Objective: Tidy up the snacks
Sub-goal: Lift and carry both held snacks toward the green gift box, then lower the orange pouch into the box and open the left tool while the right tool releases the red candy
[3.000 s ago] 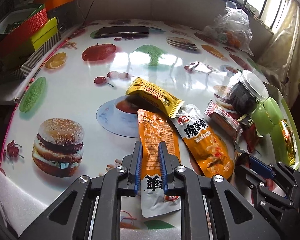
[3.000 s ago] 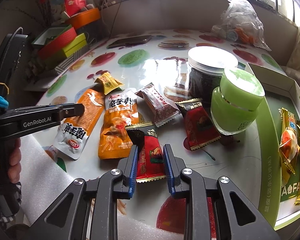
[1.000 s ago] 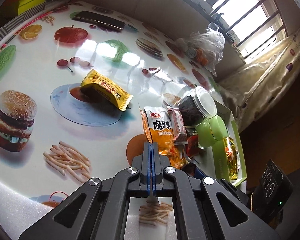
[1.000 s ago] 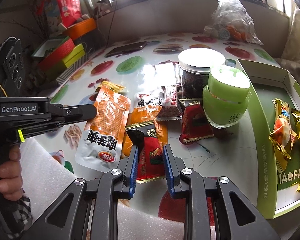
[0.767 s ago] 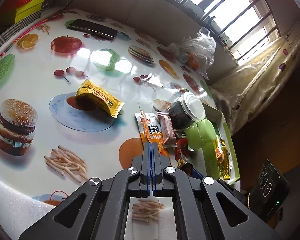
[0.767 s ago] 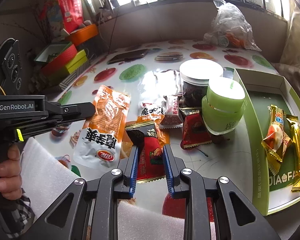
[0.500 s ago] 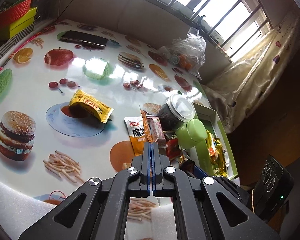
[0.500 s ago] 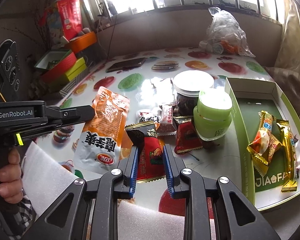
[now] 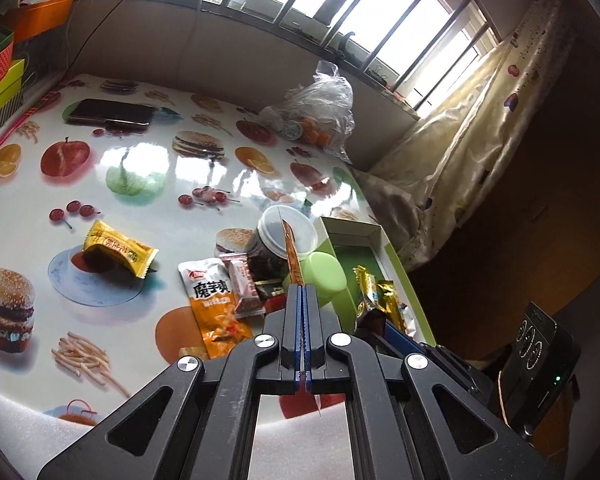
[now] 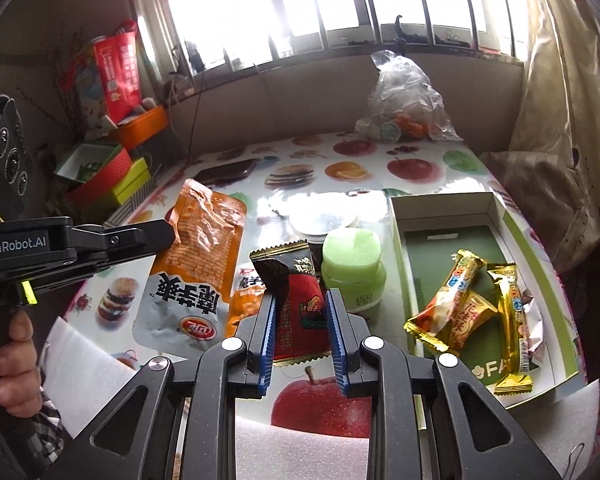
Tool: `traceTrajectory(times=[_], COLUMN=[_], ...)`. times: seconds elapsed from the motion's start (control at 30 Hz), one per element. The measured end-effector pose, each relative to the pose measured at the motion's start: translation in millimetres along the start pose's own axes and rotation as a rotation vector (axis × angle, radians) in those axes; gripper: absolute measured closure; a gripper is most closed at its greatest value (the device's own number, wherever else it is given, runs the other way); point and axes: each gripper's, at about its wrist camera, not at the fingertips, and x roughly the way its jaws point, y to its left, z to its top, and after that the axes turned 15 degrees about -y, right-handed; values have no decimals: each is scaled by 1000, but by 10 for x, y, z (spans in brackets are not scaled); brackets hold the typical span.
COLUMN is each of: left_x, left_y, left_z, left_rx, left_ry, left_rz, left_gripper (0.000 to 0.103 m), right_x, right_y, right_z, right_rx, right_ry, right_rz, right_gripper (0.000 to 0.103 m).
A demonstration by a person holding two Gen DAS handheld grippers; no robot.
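Observation:
My left gripper [image 9: 301, 294] is shut on an orange and white snack pouch [image 10: 196, 264], held in the air; in the left wrist view the pouch [image 9: 291, 252] shows edge-on. My right gripper [image 10: 300, 300] is shut on a red and black snack packet [image 10: 300, 300], lifted above the table. A green box [image 10: 404, 208] at the right holds several gold-wrapped candies [image 10: 464, 304]. On the table lie an orange pouch [image 9: 214, 304], a small pink packet [image 9: 242, 284] and a yellow packet [image 9: 118, 248].
A green-lidded jar [image 10: 352, 264] and a dark jar with a clear lid [image 9: 284, 236] stand left of the box. A phone [image 9: 110, 114], a plastic bag [image 9: 316, 116] and stacked boxes [image 10: 112, 172] sit at the table's far side. White foam [image 9: 20, 436] lines the near edge.
Both grippers have risen with their packets and swung right. The orange pouch, earlier flat on the table, now hangs in my left gripper. The green box has come further into view.

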Motion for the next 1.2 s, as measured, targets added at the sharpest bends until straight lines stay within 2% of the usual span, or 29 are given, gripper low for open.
traceTrajectory(times=[0.4, 0.73, 1.07, 1.2], left_x=[299, 658, 1029, 1194], left_y=[-436, -758, -1002, -1047], left_z=[24, -40, -120, -170], left_rx=[51, 69, 71, 74], left_ry=[25, 89, 145, 174], left_rz=[-84, -142, -191, -189], left_gripper=[103, 103, 103, 103], right_x=[-169, -250, -233, -195], right_y=[-400, -802, -1180, -1277], right_z=[72, 93, 55, 20], right_rx=[28, 68, 94, 97], right_ry=[-28, -37, -16, -1], right_rz=[-94, -173, -239, -252], right_gripper=[80, 80, 80, 80])
